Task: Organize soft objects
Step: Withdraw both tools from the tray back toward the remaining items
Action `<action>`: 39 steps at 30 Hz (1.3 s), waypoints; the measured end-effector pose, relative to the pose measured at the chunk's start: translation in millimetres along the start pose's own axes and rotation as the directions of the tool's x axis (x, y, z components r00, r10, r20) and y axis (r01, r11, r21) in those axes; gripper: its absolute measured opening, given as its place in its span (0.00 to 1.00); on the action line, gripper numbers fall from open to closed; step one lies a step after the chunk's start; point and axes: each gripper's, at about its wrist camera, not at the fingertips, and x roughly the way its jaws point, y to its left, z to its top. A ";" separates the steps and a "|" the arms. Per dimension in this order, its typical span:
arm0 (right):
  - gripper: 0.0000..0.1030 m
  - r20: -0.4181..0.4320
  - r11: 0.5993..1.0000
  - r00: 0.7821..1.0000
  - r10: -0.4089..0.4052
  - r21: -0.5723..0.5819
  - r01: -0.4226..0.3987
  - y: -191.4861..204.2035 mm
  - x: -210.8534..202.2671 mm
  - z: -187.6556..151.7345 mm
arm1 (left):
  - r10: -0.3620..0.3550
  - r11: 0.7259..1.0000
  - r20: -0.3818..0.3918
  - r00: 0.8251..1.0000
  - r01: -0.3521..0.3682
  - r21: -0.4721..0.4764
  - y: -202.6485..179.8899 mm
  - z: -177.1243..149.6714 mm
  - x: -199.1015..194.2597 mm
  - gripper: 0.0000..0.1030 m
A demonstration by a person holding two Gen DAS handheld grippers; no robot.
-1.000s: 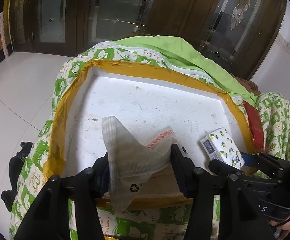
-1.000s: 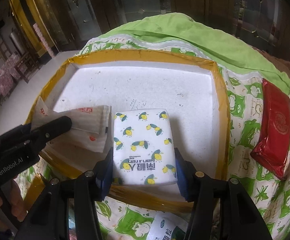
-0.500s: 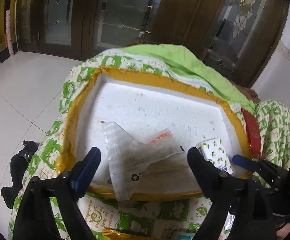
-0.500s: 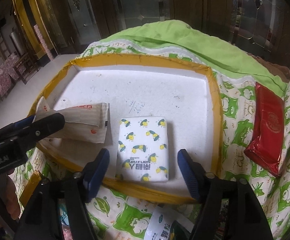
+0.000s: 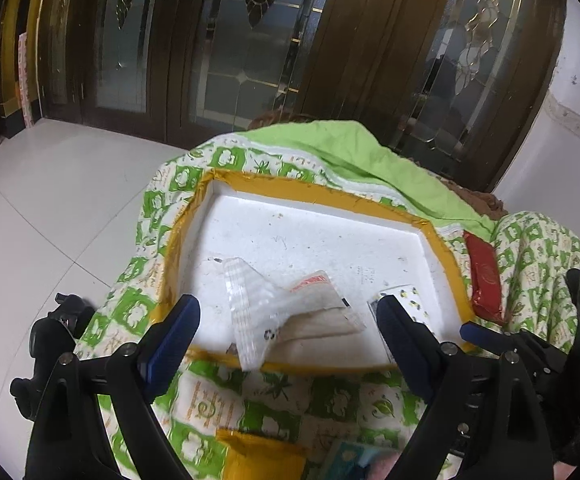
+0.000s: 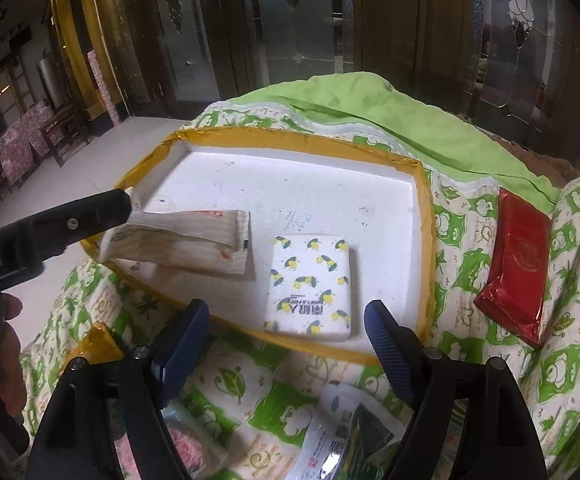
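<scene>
Plainly, lemon-printed white tissue pack [image 6: 309,285] lies flat, rectangular.

Tray's [image 6: 420,216] far half lies bare; pouch [image 6: 185,240] and tissue pack [image 6: 310,284] crowd its near edge

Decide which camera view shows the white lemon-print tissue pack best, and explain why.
The right wrist view: the white lemon-print tissue pack lies whole and unobstructed in the white foam tray. In the left wrist view, only its corner shows behind the gripper.
</scene>
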 end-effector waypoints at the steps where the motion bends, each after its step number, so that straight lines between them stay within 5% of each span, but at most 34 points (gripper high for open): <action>1: 0.83 0.003 1.000 1.000 0.000 0.002 0.000 0.4 -2.6 -1.0 | -0.002 1.000 0.007 1.000 0.002 -0.005 0.9 -2.5 -5.7 0.87; 21: 0.89 0.040 1.000 0.999 0.004 0.013 -0.004 8.7 -41.3 -34.4 | 0.028 0.999 0.056 0.998 -0.030 0.031 6.9 -87.1 -76.9 0.92; 39: 0.89 0.077 0.999 0.997 0.032 0.027 -0.034 15.5 -87.3 -78.0 | 0.030 0.999 0.058 0.998 -0.031 0.020 4.1 -118.2 -100.3 0.92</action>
